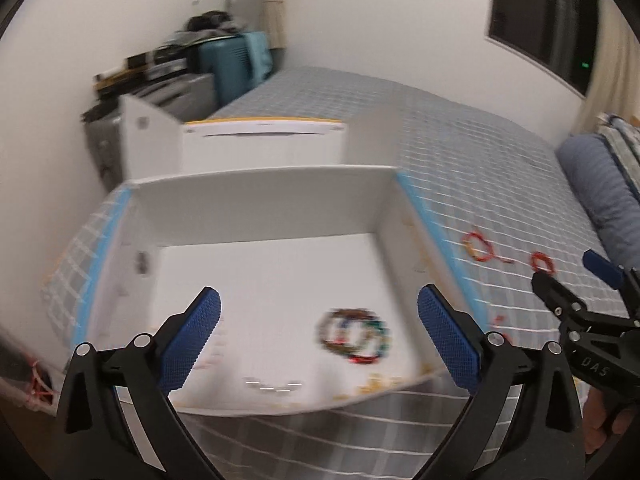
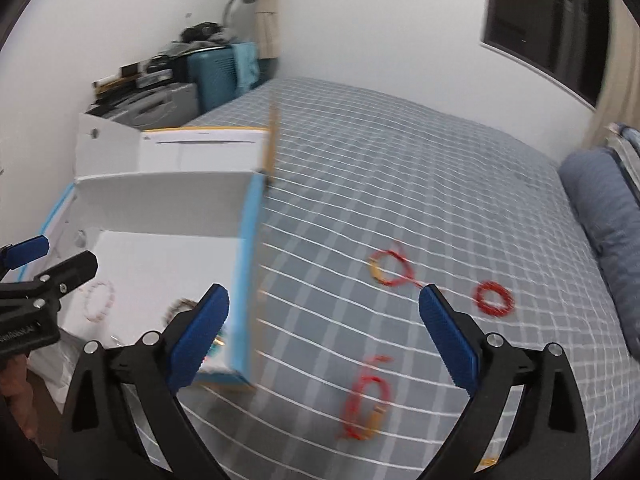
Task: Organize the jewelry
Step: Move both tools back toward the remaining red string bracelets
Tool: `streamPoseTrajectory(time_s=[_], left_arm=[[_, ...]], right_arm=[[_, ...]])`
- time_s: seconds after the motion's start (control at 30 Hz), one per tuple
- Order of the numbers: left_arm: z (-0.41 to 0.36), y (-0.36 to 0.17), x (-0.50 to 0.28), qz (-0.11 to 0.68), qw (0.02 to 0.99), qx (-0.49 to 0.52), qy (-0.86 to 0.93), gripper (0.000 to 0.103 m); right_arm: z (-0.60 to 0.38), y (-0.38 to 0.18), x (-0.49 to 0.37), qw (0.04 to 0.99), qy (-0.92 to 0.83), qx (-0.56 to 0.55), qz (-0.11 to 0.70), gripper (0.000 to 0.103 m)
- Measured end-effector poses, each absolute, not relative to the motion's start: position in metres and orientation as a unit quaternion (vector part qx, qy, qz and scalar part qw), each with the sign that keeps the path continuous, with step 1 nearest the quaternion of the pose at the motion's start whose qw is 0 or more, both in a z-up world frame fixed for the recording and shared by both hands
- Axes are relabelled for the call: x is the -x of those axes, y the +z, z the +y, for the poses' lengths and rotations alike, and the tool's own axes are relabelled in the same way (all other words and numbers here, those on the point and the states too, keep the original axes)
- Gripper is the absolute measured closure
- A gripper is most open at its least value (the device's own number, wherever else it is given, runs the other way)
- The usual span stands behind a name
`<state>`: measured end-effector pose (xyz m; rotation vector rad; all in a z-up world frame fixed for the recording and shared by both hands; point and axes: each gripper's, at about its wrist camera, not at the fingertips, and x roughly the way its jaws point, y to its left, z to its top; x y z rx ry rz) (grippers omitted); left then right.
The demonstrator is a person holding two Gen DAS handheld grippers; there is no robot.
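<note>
Left hand-held gripper [image 1: 319, 330]: jaws spread wide, nothing between the blue pads, positioned above the open white box [image 1: 256, 200].
Right hand-held gripper [image 2: 324, 326]: jaws likewise spread wide and empty, positioned above the checked bedspread [image 2: 400, 168], just right of the box wall.
Box: resting on the bed, lid flaps raised at the far side, blue trim along the outer walls.
Box contents: multicoloured bead bracelets [image 1: 354, 336] in a blurred cluster on the floor right of centre; pale pink bead bracelet [image 2: 99, 301] on the floor further left; small silver and gold pieces near the front edge, too blurred to identify.
Outside the box, on the bedspread: red and gold cord loop [image 2: 390, 267], red bead ring [image 2: 495, 299] just right of it, second red and gold cord loop [image 2: 366, 400] nearer the camera.
All three apart from each other and untouched.
</note>
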<state>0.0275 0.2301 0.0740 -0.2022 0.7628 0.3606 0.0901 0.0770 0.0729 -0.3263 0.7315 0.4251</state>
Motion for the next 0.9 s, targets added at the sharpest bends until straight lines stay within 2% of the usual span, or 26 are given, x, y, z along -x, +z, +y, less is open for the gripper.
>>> streamPoseTrajectory(time_s=[0.43, 0.53, 0.9], left_arm=[[0.077, 0.041, -0.085, 0.393, 0.917, 0.051, 0.042, 0.006], [0.05, 0.032, -0.093, 0.397, 0.917, 0.037, 0.024, 0.006], [0.018, -0.023, -0.11, 0.429, 0.903, 0.033, 0.015, 0.006]], right_arm=[[-0.077, 0.053, -0.106, 0.913, 0.096, 0.1, 0.385, 0.011], [-0.101, 0.042, -0.105, 0.912, 0.076, 0.091, 0.392, 0.008], [-0.156, -0.013, -0.086, 0.9, 0.06, 0.078, 0.426, 0.008]])
